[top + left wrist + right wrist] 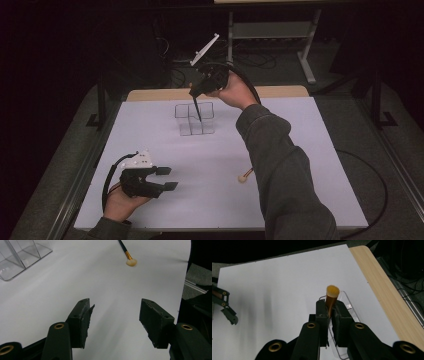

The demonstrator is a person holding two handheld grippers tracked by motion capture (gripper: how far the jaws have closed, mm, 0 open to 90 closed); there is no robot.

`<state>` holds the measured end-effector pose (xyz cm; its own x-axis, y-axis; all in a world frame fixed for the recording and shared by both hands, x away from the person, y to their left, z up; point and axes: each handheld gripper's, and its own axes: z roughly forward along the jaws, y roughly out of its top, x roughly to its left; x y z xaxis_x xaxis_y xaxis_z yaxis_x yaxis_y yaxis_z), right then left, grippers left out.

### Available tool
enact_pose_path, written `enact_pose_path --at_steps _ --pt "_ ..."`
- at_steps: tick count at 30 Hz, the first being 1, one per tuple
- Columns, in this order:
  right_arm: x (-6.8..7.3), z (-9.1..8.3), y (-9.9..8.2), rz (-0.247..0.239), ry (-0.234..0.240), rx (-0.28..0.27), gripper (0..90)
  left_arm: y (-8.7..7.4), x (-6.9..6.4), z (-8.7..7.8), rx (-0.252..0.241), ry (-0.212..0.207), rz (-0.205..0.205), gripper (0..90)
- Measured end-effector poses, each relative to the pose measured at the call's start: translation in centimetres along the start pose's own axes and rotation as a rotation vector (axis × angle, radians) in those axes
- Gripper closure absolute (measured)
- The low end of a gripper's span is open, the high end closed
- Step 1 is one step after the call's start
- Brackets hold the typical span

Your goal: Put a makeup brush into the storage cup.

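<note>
Left hand-held gripper point(170, 178) rests low on bench point(150, 210), jaws wide, empty. Clear organizer point(195, 119) centre-far. Right hand-held gripper point(331, 313) clamps brush point(332, 297) above organizer — handle tip at compartment. Risk: tilted handle catches divider wall, tips organizer. Second brush point(245, 176) lies loose near right sleeve — could be swept off.

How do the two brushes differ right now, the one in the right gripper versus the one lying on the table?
The held brush is clamped between the right gripper's jaws, above the clear organizer; the loose brush lies flat on the white table, untouched.
The held brush stands steeply, handle pointing down toward the organizer; the loose brush is level.
The held brush's bristle end faces the gripper camera; the loose brush shows sideways.
Both have pale bristles, a gold-coloured ferrule and a dark handle.
</note>
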<state>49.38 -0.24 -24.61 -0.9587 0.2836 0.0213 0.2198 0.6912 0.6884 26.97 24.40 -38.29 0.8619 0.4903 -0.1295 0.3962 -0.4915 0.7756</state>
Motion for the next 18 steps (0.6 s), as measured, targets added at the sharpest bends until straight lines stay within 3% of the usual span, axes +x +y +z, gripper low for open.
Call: enact_pose_path --at_steps 18 --pt "-1.6 1.3 0.8 0.024 -0.048 -0.001 82.9 0.0 -0.1 0.0 0.002 -0.002 0.002 40.9"
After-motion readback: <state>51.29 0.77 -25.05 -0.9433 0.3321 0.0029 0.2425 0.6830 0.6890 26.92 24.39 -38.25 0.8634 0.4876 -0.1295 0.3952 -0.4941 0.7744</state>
